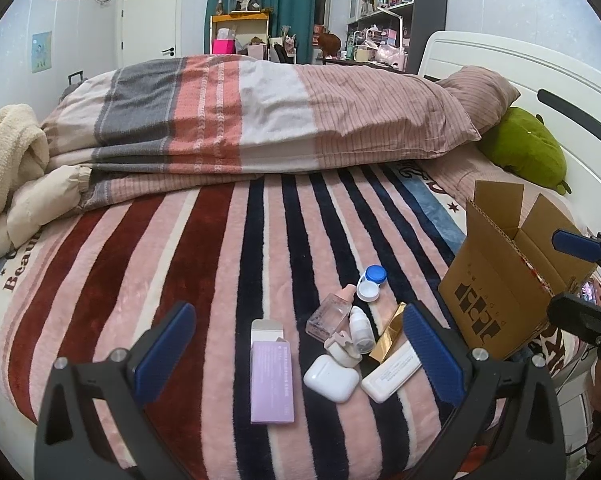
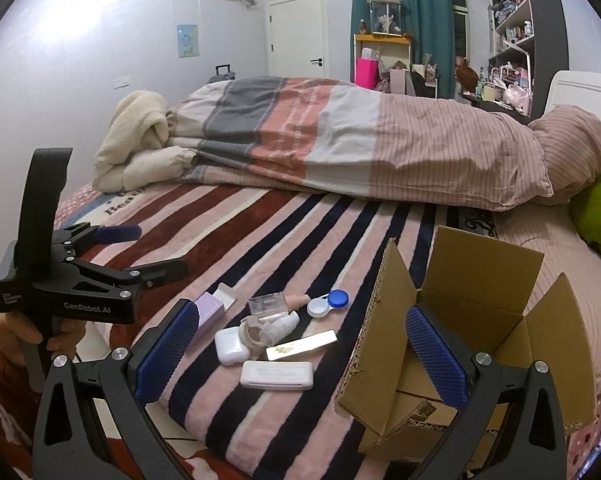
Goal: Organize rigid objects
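Several small items lie on the striped blanket: a lilac box [image 1: 271, 385] [image 2: 209, 307], a white earbud case [image 1: 331, 377] [image 2: 231, 345], a flat white case [image 1: 391, 373] [image 2: 277, 374], a gold bar [image 1: 388, 333] [image 2: 301, 345], a clear bottle with pink cap [image 1: 331, 313] [image 2: 267, 303], a small white bottle [image 1: 360, 329], and a blue-and-white lens case [image 1: 371, 282] [image 2: 327, 303]. An open cardboard box [image 1: 512, 276] [image 2: 472, 332] stands to their right. My left gripper [image 1: 298, 354] [image 2: 148, 250] is open above the items. My right gripper [image 2: 300, 354] [image 1: 568, 272] is open beside the box.
A folded pink and grey quilt [image 1: 240, 120] lies across the bed's far half, with a cream blanket [image 1: 8, 152] at left. A green plush [image 1: 524, 148] and pillow sit by the white headboard [image 1: 540, 76]. The bed's front edge [image 2: 204, 440] is close.
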### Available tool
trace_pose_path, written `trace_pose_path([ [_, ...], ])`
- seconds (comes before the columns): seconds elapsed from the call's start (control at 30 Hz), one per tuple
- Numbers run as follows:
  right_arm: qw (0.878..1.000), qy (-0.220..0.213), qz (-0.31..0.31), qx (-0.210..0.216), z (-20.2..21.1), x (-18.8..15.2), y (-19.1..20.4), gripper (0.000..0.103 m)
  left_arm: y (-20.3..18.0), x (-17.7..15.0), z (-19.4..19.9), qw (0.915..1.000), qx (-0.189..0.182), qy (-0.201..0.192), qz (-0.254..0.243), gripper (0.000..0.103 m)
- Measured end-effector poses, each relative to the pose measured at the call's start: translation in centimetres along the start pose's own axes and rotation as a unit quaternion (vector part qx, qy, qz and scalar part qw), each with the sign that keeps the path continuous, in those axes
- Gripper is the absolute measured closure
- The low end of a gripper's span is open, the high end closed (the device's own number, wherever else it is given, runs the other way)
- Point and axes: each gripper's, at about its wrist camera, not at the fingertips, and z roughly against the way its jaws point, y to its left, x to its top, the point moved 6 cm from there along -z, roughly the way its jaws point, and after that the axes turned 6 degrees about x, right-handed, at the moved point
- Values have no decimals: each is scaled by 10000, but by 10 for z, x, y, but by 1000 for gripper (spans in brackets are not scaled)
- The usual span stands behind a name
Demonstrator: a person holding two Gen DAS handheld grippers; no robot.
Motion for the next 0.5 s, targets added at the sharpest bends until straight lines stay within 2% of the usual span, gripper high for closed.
trace_pose_path([
  [0.5,10000,-29,-19,40,0,-1,3,0,-1,0,2,10000,17,-37,-14,0],
])
